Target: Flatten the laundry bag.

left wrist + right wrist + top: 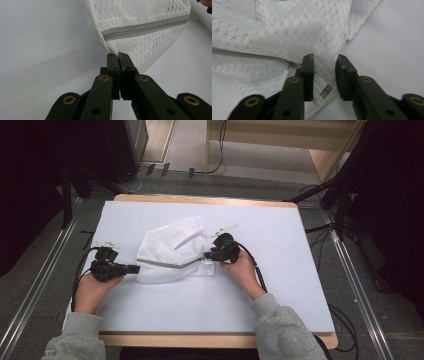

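A white mesh bag [172,252] lies in the middle of the white surface [280,285], a bit crumpled, with its grey zipper [167,265] running along the near side. The person has 1 claw at each end of that zipper, and I think that is so the bag stays stretched while the zipper gets worked. The left claw [134,268] lies low and flat, pointing sideways at the bag's left corner. In the left gripper view its 2 black jaws are pressed together, and the tip of the bag's corner [113,51] goes in right at their ends, so it looks like it is pinching the cloth there to hold that end still. The left hand [92,290] rests on the surface behind it, with the grey sleeve [75,340] near the table edge. The right claw [206,255] points back toward the left one, at the right end of the zipper. Its jaws stand partly apart with a fold of mesh and a white tag [322,86] between them, and I can't see them squeezing yet. The small metal zipper pull [287,64] sits just beside its jaw, not between the jaws. The right hand [240,270] is tipped down, wrist bent inward, and the forearm comes in from the bottom right.
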A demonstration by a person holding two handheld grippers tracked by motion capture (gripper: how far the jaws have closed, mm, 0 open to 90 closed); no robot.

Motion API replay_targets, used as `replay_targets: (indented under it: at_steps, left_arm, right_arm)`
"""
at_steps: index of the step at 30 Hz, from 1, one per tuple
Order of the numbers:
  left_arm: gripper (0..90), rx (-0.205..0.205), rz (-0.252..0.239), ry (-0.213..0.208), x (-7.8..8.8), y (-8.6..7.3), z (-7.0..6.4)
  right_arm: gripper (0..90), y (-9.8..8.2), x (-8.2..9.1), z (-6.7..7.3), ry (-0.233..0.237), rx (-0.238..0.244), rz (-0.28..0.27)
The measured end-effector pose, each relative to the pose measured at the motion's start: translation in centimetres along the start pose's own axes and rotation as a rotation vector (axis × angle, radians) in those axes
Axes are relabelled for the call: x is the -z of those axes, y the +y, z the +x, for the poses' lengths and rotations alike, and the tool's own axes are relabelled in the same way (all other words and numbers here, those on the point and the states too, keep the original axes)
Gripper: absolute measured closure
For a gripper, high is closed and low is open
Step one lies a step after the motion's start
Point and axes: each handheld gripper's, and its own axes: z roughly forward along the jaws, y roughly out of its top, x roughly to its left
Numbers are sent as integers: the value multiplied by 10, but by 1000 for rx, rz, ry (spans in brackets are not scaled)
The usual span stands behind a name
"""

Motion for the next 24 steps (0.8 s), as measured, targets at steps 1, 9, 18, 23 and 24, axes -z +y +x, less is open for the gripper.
replay_targets:
  at_steps: [1, 9, 18, 23, 24]
  left_arm:
    - [897, 0, 0, -1, 0, -1, 1]
    - [897, 0, 18, -3, 2, -8, -2]
    - [896, -17, 35, -30, 5, -16, -14]
    - [896, -26, 42, -48, 7, -21, -19]
    - [894, -25, 45, -51, 7, -22, -21]
  right_arm:
    - [795, 1, 0, 0, 3, 3, -1]
    - [873, -2, 23, 4, 49, -7, 11]
    - [872, -18, 49, 17, 67, 12, 19]
    - [871, -34, 70, 25, 85, 12, 7]
    - [870, -37, 74, 26, 92, 12, 2]
